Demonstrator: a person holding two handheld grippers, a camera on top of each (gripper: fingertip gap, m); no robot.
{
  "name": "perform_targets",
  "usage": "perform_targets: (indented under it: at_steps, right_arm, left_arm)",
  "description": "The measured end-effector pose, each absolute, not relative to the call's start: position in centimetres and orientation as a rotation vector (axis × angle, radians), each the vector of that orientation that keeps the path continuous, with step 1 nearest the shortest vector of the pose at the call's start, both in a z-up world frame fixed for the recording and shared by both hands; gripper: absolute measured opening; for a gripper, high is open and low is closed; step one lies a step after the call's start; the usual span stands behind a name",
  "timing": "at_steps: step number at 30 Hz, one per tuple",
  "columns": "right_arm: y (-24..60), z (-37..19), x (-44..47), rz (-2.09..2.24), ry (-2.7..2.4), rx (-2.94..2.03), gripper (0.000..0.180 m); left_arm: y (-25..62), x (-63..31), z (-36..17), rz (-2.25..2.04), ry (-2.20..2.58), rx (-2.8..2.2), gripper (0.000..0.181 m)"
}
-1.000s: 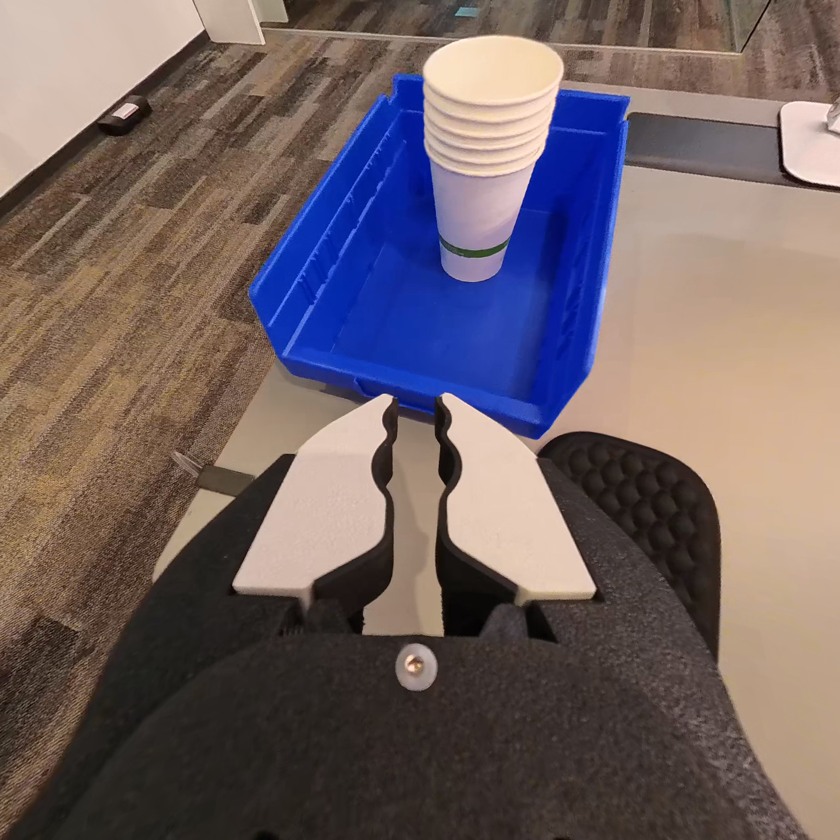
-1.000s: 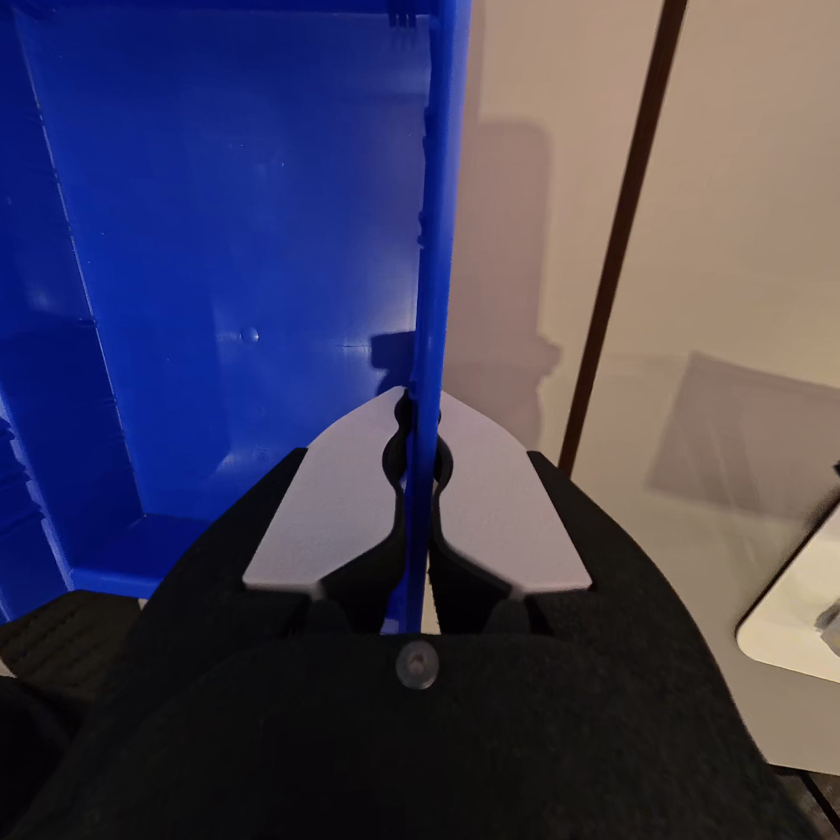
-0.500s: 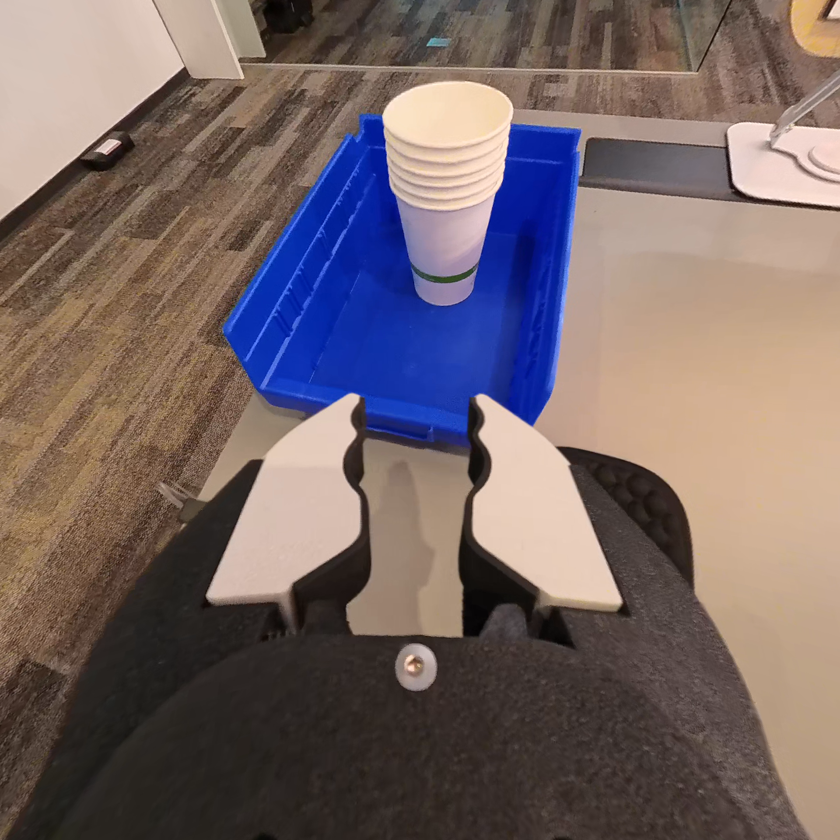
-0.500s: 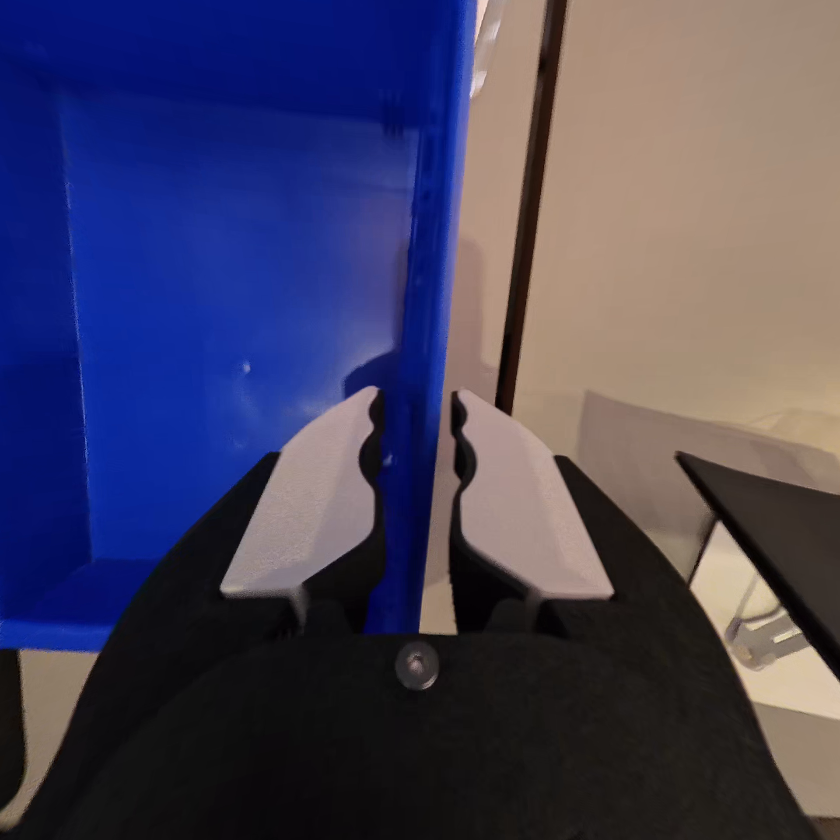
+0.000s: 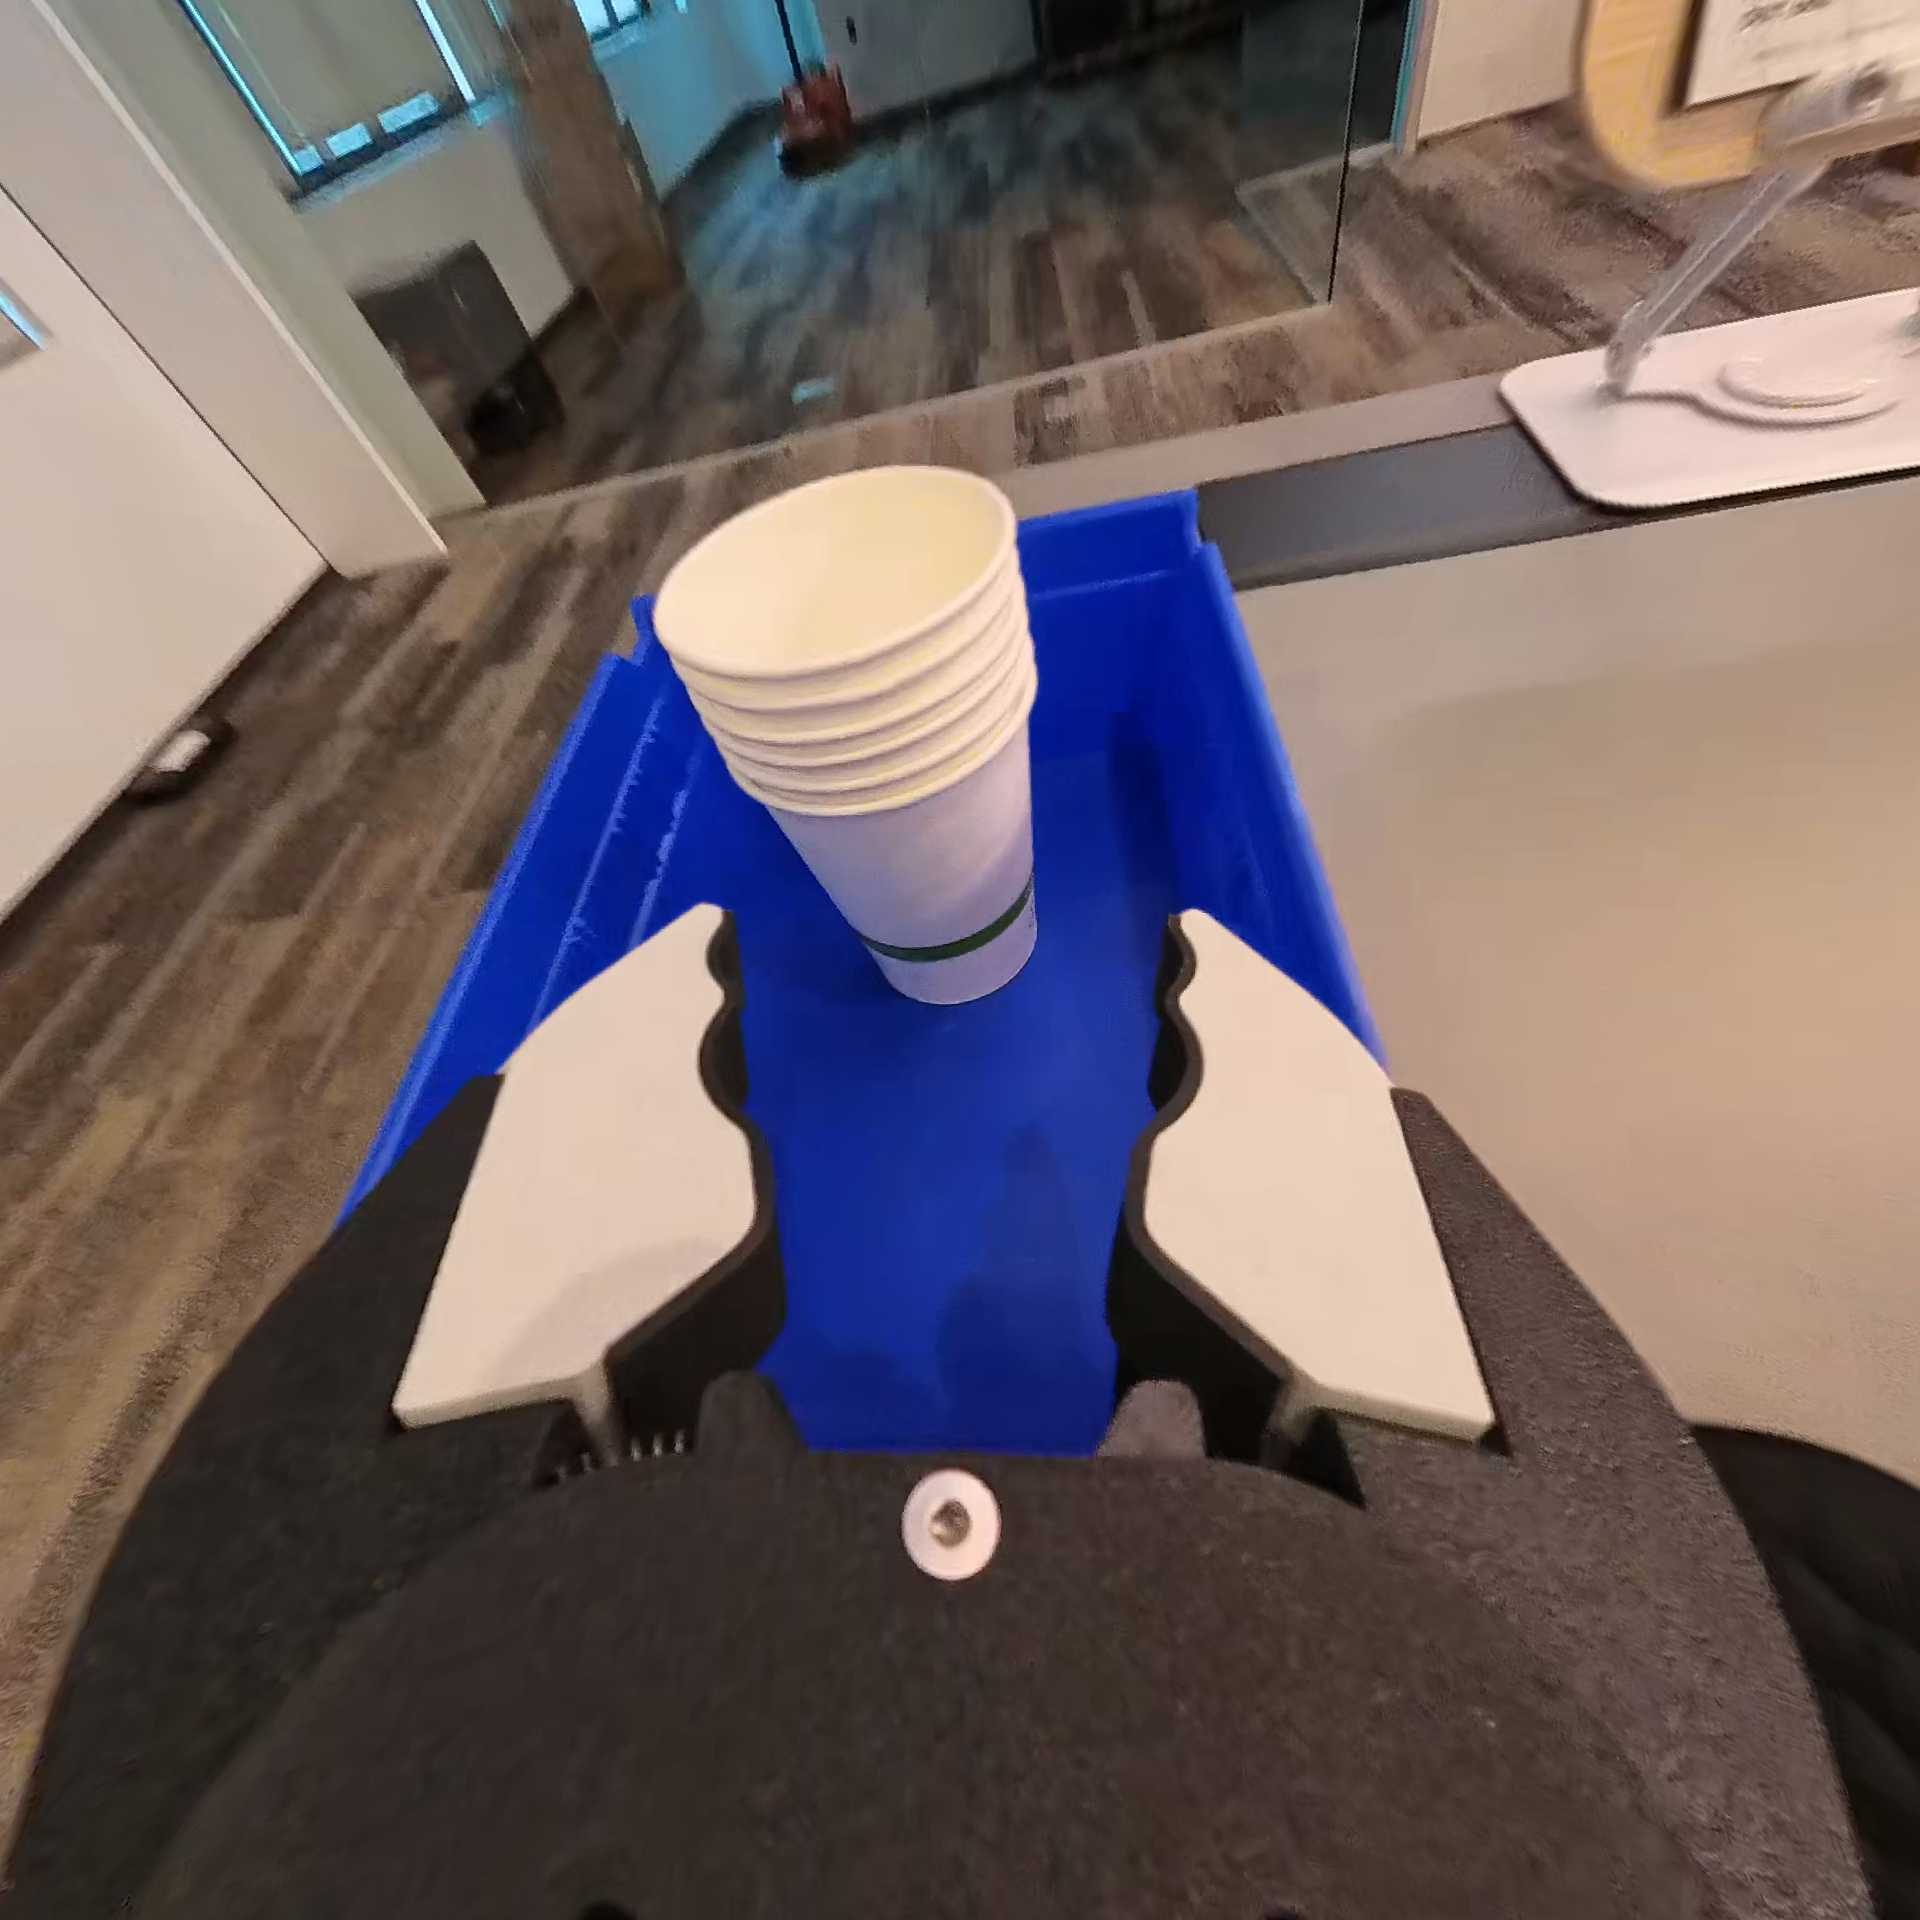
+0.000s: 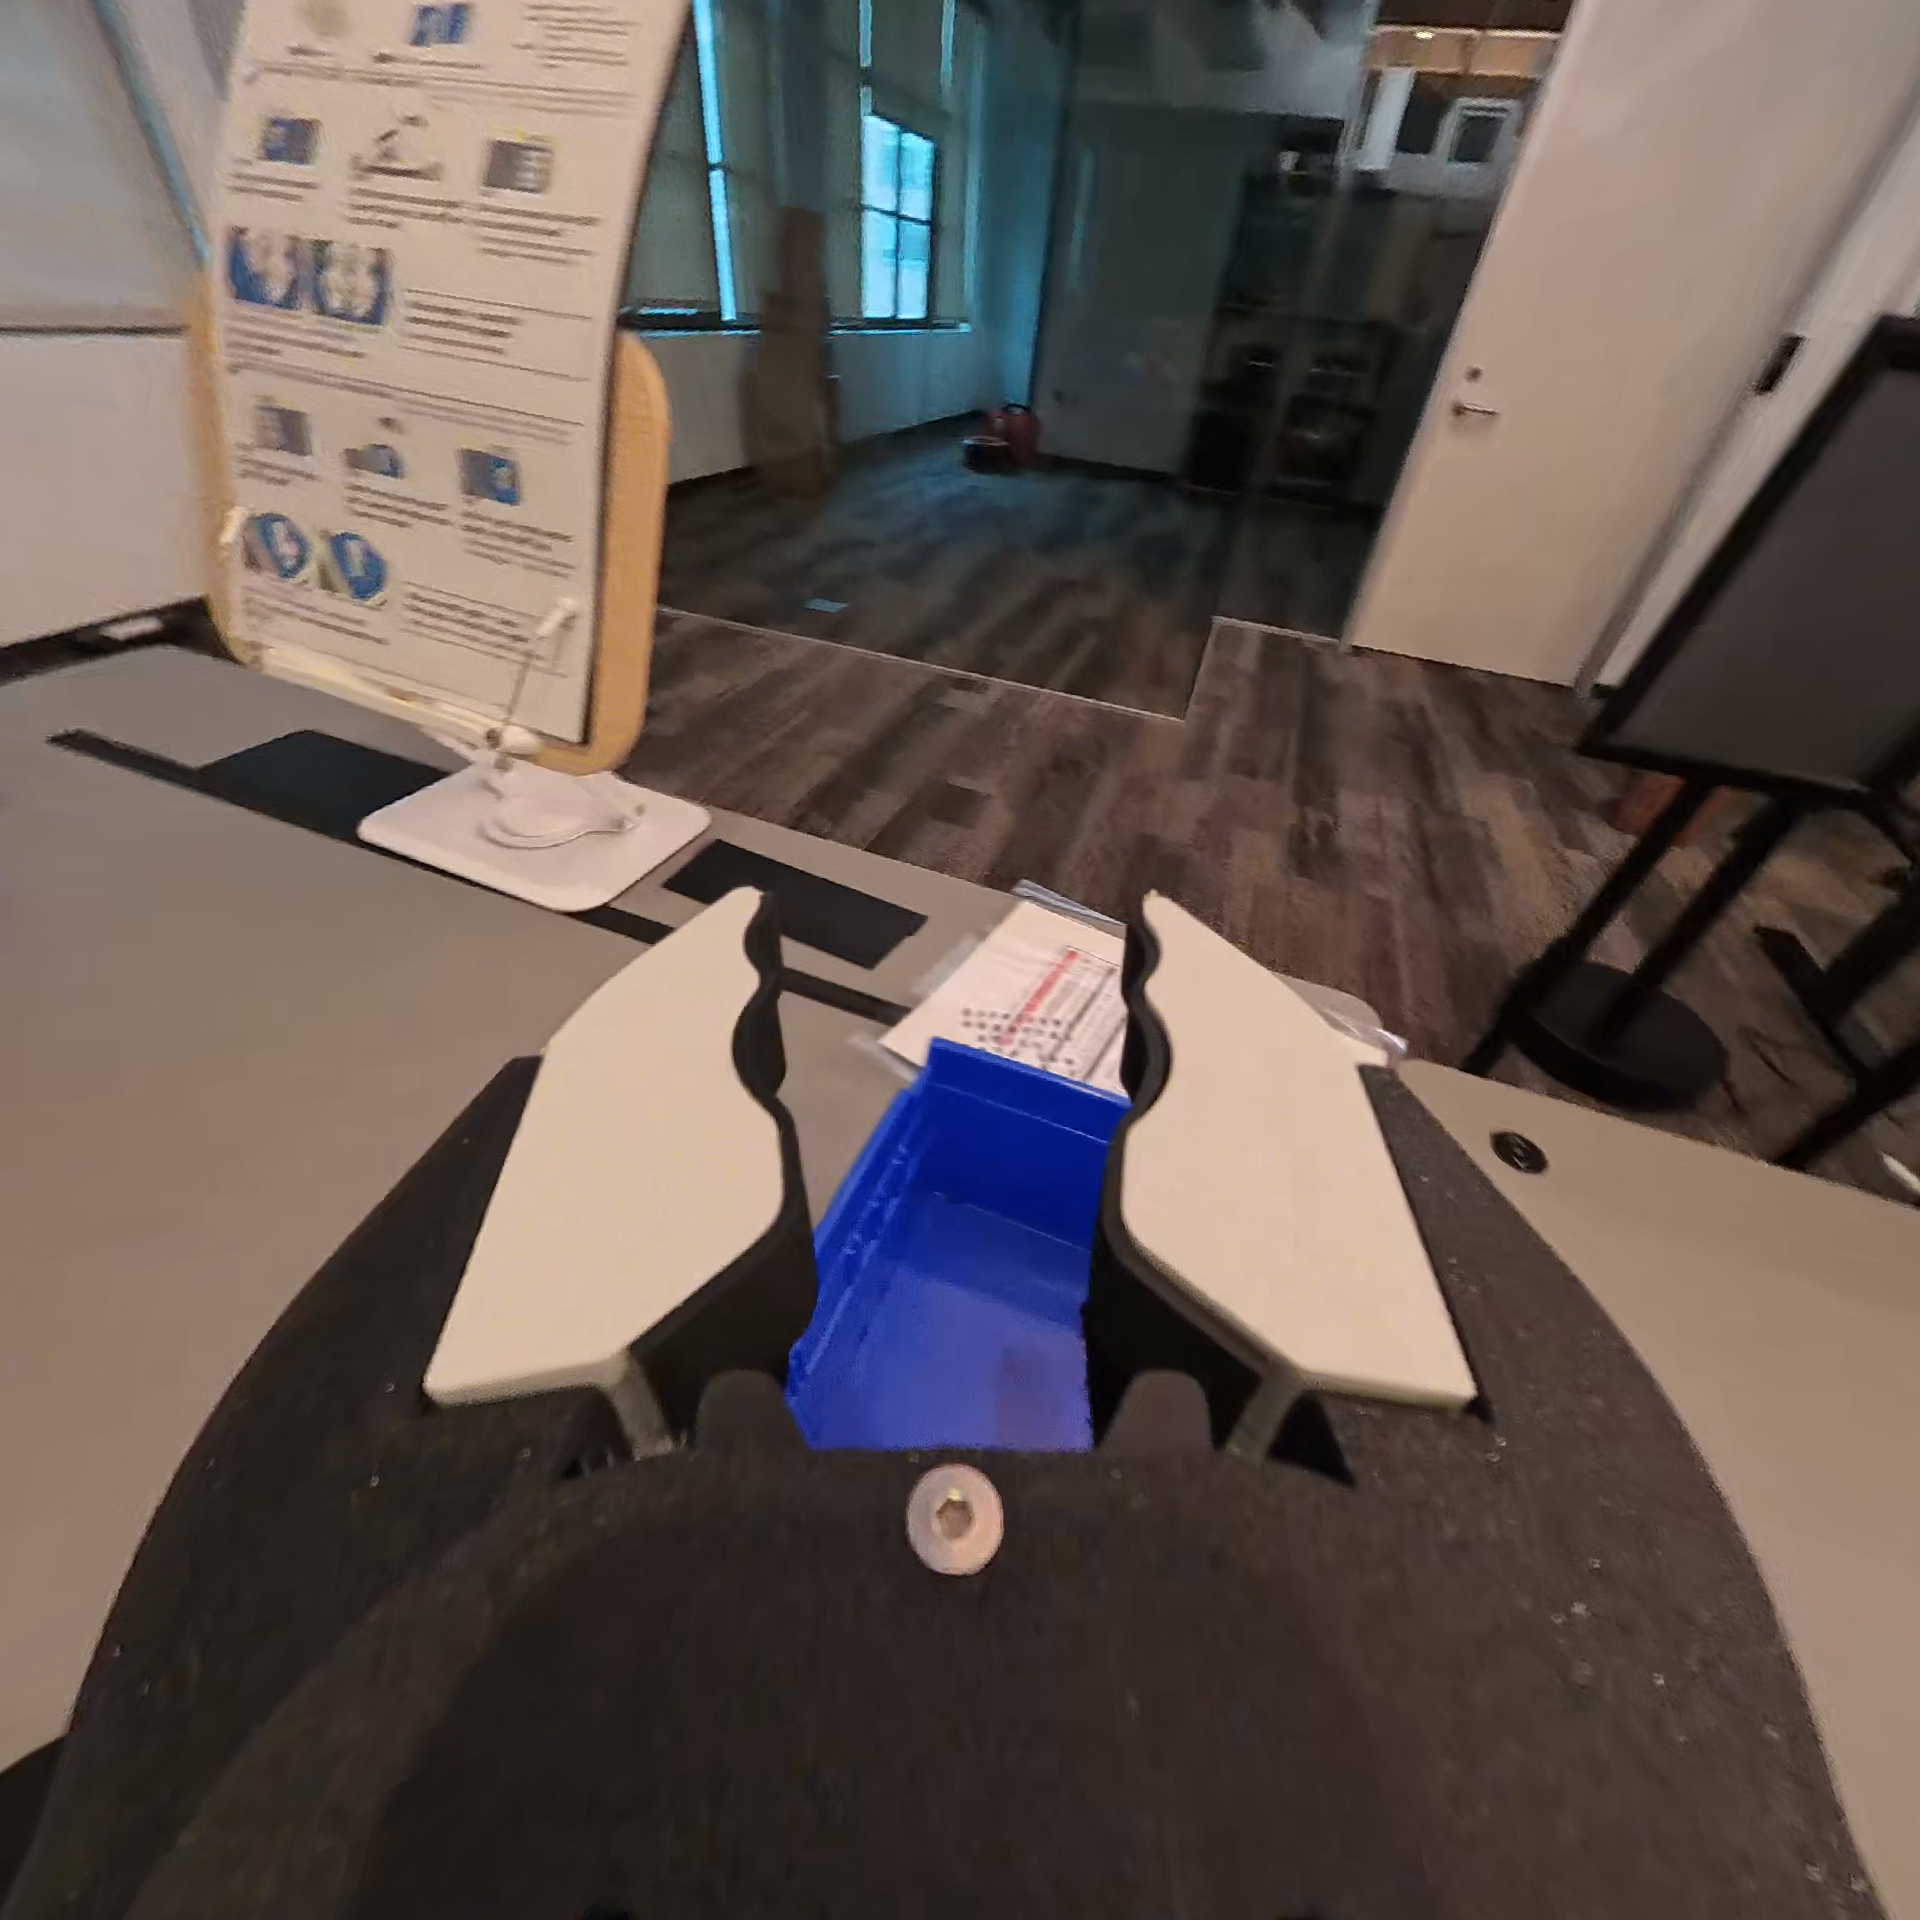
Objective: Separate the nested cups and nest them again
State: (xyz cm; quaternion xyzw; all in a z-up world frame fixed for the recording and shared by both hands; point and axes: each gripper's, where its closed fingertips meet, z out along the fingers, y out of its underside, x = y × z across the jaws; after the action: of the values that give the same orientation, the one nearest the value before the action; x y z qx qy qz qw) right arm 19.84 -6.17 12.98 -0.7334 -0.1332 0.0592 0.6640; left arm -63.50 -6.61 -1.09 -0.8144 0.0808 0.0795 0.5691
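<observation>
A stack of nested white paper cups (image 5: pixel 883 727) is standing upright on the floor of a blue plastic bin (image 5: pixel 1278 790), toward its far end, the lowest cup showing a green band near its base. About 7 rims are showing one above another at the top of the stack, and the uppermost cup is sitting empty. Nothing else is lying in the bin, which is resting at the left edge of a grey table (image 5: pixel 1621 935) beside wood-patterned carpet flooring (image 5: pixel 229 1039).

The left gripper (image 5: pixel 948 935) is hovering over the near half of the bin with its 2 pale fingers spread wide and holding nothing; the cups are standing just beyond the fingertips, centred in the gap and touching neither finger.

In the right wrist view, the right gripper (image 6: pixel 948 914) is also gaping wide and gripping nothing, with an empty blue bin (image 6: pixel 966 1195) showing between its fingers on the table below; the cups are not appearing in this view. A printed sheet in a clear sleeve (image 6: pixel 1039 997) is lying just behind that bin. Farther left, a white stand (image 6: pixel 540 831) is propping up an illustrated instruction sheet (image 6: pixel 416 343). A dark sign board on a black floor stand (image 6: pixel 1766 623) is standing off to the right.
</observation>
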Motion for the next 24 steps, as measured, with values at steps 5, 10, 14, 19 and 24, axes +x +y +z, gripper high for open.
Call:
perform_targets:
  at_steps: [5, 10, 14, 19, 24]
  right_arm:
    - [-7.2, 13.4, 14.0, 0.094, -0.472, -1.688, 0.062]
    - [-8.2, 14.0, 11.5, 0.037, -0.547, -1.693, 0.061]
    - [-9.0, 14.4, 10.7, 0.043, -0.558, -1.698, 0.061]
    - [-10.1, 14.6, 10.6, 0.049, -0.539, -1.695, 0.061]
    - [-10.9, 14.8, 11.2, 0.038, -0.515, -1.693, 0.061]
  left_arm:
    - [-1.8, -65.7, -3.9, 0.1, 0.081, -1.986, 0.088]
    - [1.1, -66.0, -5.4, -0.016, 0.019, -2.041, 0.095]
    - [2.7, -65.8, -6.4, 0.003, 0.08, -2.033, 0.098]
    - [3.9, -65.9, -7.5, 0.011, 0.12, -2.01, 0.1]
    - [4.6, -65.6, -8.2, 0.033, 0.155, -2.017, 0.104]
